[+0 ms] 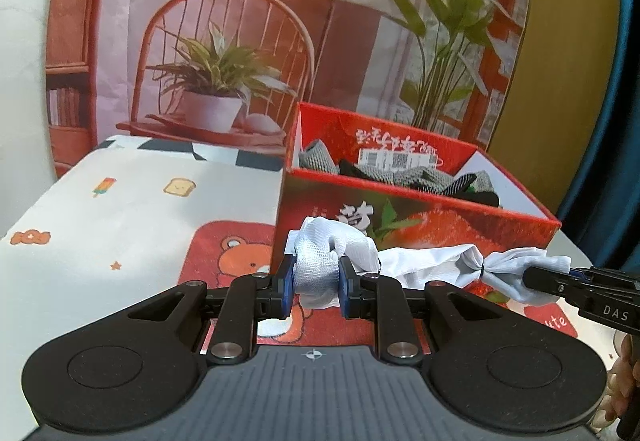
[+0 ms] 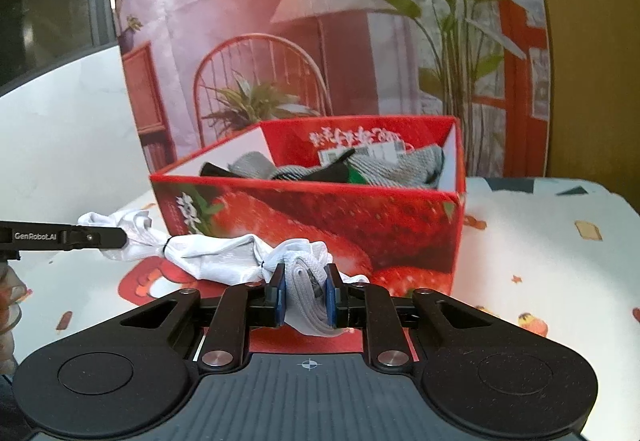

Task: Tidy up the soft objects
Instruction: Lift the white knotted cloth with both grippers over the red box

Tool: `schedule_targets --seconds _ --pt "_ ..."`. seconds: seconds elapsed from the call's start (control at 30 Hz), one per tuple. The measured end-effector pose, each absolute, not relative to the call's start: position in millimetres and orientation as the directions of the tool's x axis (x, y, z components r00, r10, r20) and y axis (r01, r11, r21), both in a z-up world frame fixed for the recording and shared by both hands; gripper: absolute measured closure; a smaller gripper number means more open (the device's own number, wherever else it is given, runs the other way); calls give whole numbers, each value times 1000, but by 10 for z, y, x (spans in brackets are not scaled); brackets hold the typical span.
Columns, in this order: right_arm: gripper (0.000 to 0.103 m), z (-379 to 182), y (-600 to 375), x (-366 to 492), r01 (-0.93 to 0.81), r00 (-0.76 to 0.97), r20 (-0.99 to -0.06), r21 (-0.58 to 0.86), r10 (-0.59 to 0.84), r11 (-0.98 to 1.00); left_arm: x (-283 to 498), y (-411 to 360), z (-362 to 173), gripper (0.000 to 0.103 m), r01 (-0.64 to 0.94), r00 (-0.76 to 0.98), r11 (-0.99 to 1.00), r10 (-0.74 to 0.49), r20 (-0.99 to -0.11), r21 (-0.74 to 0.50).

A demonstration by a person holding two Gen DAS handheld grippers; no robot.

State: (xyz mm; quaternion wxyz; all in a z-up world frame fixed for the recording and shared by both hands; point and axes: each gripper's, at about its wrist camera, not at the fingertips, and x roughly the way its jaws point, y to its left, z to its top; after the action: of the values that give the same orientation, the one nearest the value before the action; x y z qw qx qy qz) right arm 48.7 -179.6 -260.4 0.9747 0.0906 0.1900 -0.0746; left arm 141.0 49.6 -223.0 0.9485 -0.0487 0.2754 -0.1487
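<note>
A long white cloth, knotted in places, is stretched between both grippers in front of a red strawberry box. My left gripper is shut on one end of it. My right gripper is shut on the other end, and its black fingers show at the right edge of the left wrist view. The cloth hangs just above the tablecloth. The box is open on top and holds several grey and black soft items.
The table carries a white cartoon-print cloth with a red bear mat under the grippers. A printed room backdrop stands behind the box. A blue curtain hangs at the far right.
</note>
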Motion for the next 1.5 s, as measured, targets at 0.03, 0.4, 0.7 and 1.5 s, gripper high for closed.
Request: schedule_targets --seconds 0.03,0.4,0.7,1.5 --pt "86 -2584 -1788 482 176 920 -377 149 -109 973 1404 506 -2208 80 254 808 951 -308 -502 -175" --pt "86 -2248 -1729 445 132 958 -273 139 -90 981 1374 581 -1914 80 249 851 950 -308 -425 -190" --pt "87 -2046 -1783 497 134 967 -237 151 -95 980 1442 465 -1746 80 278 859 947 -321 -399 -163" --pt "87 -1813 -2580 1749 308 894 -390 178 -220 935 2902 -201 -1762 81 317 785 941 -330 -525 -119"
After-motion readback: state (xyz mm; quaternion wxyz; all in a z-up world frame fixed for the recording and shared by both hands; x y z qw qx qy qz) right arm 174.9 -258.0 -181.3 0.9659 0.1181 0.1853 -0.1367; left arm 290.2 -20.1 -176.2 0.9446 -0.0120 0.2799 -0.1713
